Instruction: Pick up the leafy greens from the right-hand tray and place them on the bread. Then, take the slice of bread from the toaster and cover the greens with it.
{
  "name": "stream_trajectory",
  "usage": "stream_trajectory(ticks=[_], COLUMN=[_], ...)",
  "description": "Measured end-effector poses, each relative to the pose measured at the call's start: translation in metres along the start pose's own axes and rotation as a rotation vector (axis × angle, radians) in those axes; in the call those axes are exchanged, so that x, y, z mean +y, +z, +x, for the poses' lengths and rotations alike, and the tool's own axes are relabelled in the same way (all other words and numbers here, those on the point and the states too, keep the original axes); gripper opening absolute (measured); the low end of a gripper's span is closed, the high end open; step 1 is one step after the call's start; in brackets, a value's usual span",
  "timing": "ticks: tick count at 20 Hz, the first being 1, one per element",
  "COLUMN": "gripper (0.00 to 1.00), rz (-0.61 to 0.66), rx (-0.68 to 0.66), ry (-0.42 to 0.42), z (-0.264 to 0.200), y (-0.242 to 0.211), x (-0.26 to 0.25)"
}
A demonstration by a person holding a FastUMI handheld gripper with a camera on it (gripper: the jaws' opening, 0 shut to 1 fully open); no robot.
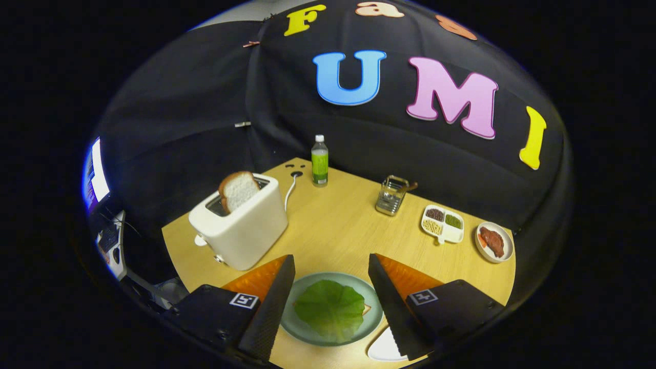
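A green leaf (330, 308) lies flat on a slice of bread whose corner (366, 309) peeks out at its right, both on a grey-green plate (376, 312). My gripper (332, 264) hovers above that plate, open, with nothing between its fingers. Beyond the left finger stands a white toaster (241, 225) with a slice of bread (238, 190) sticking up out of its slot. A white tray (382, 349) shows partly under the right finger.
On the wooden table (338, 230) stand a green bottle (320, 161) at the back, a metal holder (391, 195), a divided white dish of grains (443, 224) and a small plate with a reddish piece (493, 242) at the right. The toaster's cord (291, 190) runs back.
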State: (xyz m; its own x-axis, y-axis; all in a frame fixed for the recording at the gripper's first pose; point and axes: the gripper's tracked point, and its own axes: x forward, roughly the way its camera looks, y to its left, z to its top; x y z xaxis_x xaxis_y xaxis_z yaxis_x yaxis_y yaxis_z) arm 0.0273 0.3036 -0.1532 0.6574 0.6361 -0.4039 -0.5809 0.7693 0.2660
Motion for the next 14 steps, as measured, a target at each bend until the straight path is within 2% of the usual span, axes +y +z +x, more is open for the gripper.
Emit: stream_trajectory(ticks=[8,14], gripper=[0.9,0.9], rz=[-0.072,-0.079], rx=[-0.153,-0.107], ry=[0.141,0.155], z=[-0.008,0.044], y=[0.118,0.127], x=[0.092,0.145])
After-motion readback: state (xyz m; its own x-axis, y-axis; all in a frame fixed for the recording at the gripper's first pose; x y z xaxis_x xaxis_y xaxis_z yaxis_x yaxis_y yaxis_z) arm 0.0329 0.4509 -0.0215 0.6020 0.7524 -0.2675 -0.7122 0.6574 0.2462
